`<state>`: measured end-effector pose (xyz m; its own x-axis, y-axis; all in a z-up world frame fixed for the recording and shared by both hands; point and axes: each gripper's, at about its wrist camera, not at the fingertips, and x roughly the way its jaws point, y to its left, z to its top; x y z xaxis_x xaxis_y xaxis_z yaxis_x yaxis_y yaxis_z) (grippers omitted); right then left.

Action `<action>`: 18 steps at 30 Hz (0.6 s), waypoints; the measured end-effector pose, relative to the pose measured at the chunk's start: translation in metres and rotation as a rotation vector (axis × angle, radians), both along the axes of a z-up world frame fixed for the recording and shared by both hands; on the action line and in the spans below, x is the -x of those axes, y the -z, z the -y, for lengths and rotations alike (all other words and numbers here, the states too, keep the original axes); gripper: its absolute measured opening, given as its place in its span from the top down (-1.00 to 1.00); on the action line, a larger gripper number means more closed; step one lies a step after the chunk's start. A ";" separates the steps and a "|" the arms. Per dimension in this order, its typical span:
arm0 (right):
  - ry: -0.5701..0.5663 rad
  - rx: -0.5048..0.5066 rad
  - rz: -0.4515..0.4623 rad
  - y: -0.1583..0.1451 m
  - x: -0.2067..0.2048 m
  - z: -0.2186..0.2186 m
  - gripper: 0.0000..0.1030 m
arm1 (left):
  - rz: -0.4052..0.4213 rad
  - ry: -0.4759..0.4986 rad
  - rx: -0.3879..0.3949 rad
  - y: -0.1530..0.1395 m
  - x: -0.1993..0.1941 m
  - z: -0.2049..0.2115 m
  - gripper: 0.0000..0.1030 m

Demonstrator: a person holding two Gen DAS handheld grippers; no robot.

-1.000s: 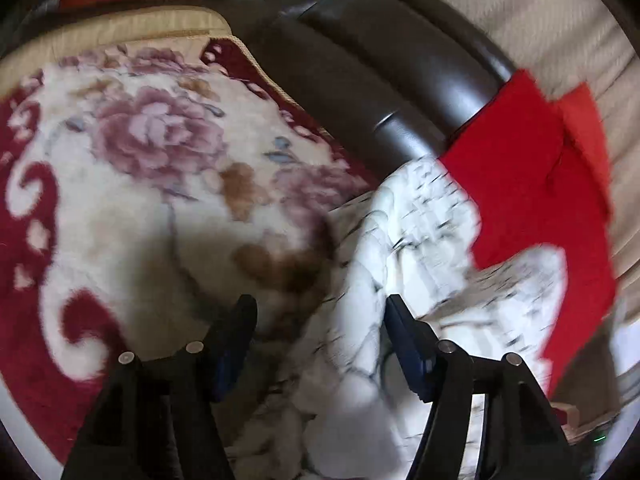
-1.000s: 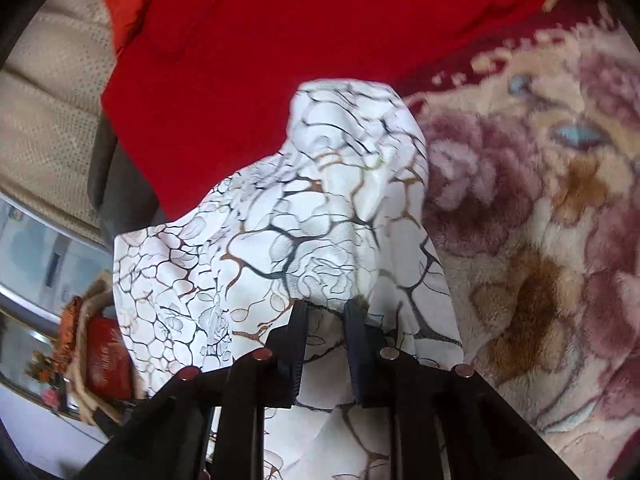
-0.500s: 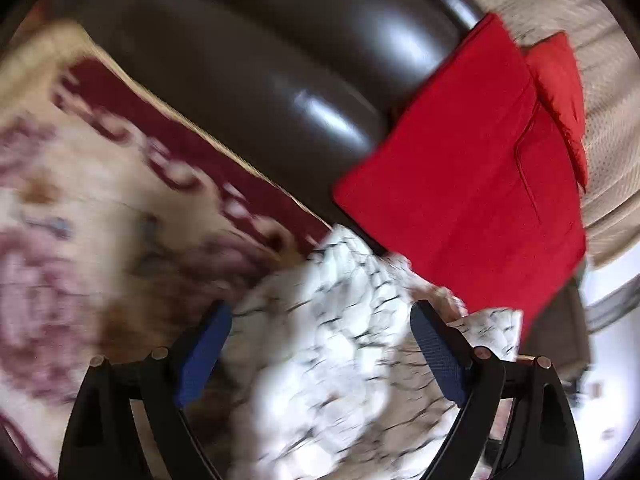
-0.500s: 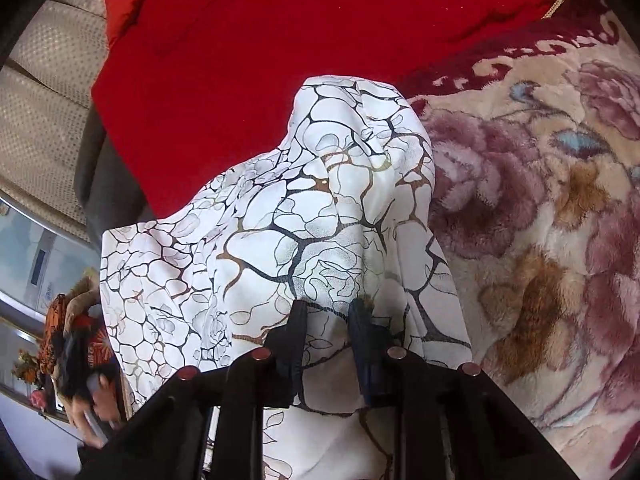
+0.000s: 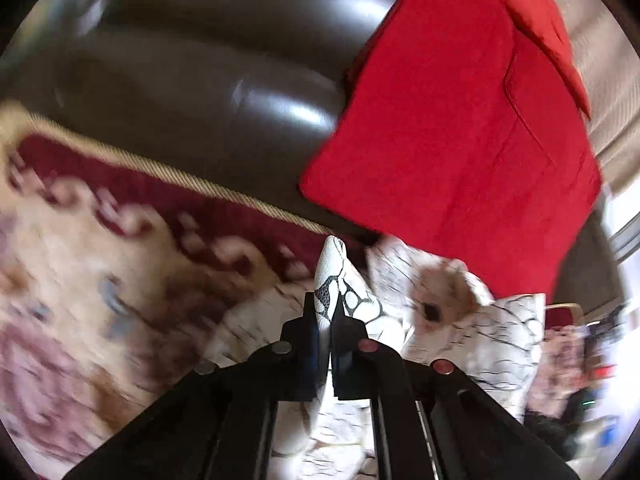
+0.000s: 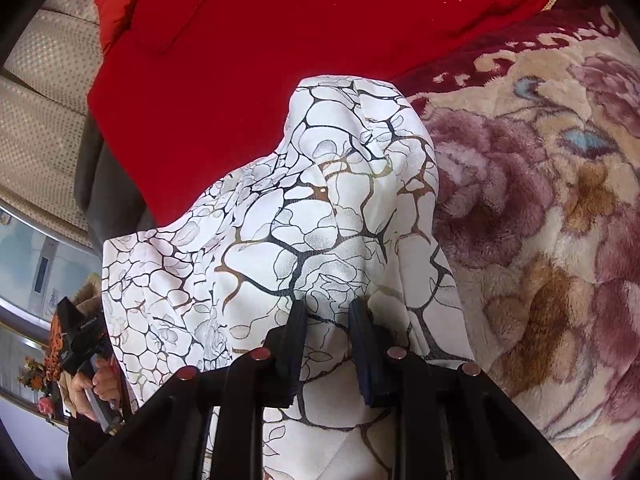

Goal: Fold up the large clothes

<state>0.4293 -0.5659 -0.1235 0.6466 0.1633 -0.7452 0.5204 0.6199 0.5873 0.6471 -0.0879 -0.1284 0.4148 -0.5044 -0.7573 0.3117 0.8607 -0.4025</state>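
The garment is white with a black and brown crackle-and-rose print [image 6: 320, 216]. It hangs in a peaked fold in front of the right wrist camera. My right gripper [image 6: 328, 312] is shut on a thick bunch of it, both pads pressed into the cloth. In the left wrist view my left gripper [image 5: 326, 308] is shut on a narrow pinched edge of the same garment [image 5: 344, 280], which sticks up between the jaws. The rest of the cloth lies rumpled and blurred below and to the right.
A floral plush blanket [image 6: 560, 220] with dark red border covers the surface. A red cushion [image 5: 460, 112] leans on a dark leather sofa back [image 5: 200, 80]. A person's hand [image 6: 96, 388] holding a black device shows at lower left of the right wrist view.
My left gripper swung right toward the sofa and red cushion, opened wider, then closed on an edge of the garment. The right gripper kept its hold and stayed in place.
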 end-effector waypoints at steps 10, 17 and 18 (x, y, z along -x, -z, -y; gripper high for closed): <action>0.023 0.025 -0.003 0.000 0.001 -0.001 0.49 | -0.036 -0.280 -0.021 0.018 0.004 -0.080 0.91; 0.038 -0.010 0.026 -0.003 0.010 0.002 0.46 | -0.113 -0.388 0.157 0.013 0.019 -0.109 0.23; 0.035 -0.014 0.044 -0.006 0.012 0.002 0.47 | -0.079 -0.386 0.157 0.000 0.030 -0.110 0.08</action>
<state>0.4172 -0.5681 -0.1173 0.6845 0.1501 -0.7134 0.5149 0.5932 0.6188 0.6174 0.0225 -0.1285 0.5392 -0.4352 -0.7210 -0.0585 0.8347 -0.5476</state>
